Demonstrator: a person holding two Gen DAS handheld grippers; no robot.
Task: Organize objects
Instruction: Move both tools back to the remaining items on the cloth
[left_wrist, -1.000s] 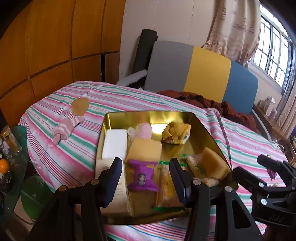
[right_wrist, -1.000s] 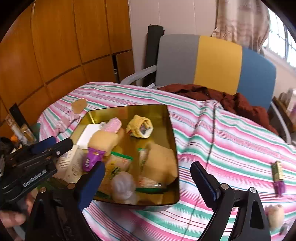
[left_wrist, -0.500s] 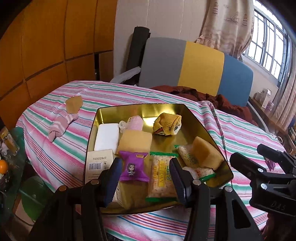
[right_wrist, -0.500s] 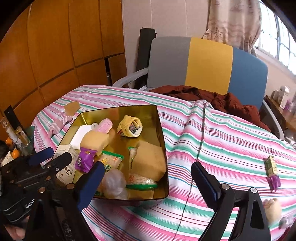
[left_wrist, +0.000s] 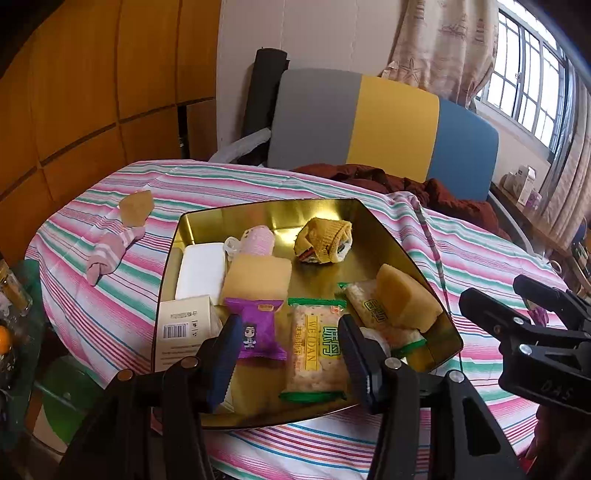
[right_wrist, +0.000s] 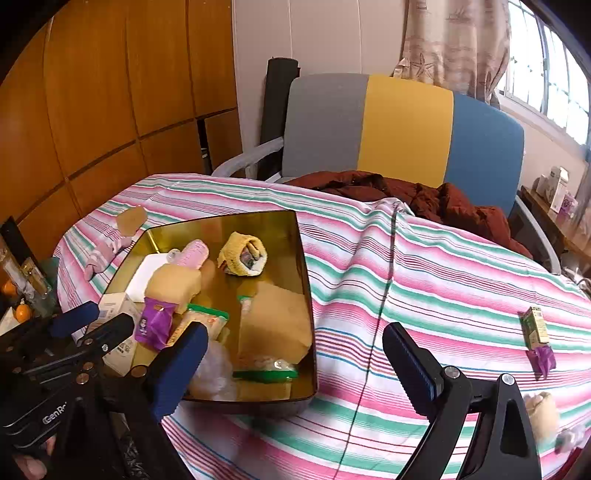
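A gold tray sits on the striped tablecloth. It holds a white box, a pink rolled sock, a yellow rolled sock, two yellow sponges, a purple packet, a cracker packet and a barcode box. My left gripper hovers open over the tray's near end, above the purple and cracker packets, holding nothing. My right gripper stands wide open over the tray's near right corner and the cloth, also empty. On the cloth to the right lie a green carton and a purple wrapper.
A pink striped sock and a tan piece lie left of the tray. A chair with a dark red garment stands behind the table. Bottles and oranges crowd a low surface at the left. A cream object lies near the right edge.
Both views have shifted slightly, so the tray sits a little further left and the barcode box shows more. Both grippers' jaws stand as before; nothing was taken or let go.
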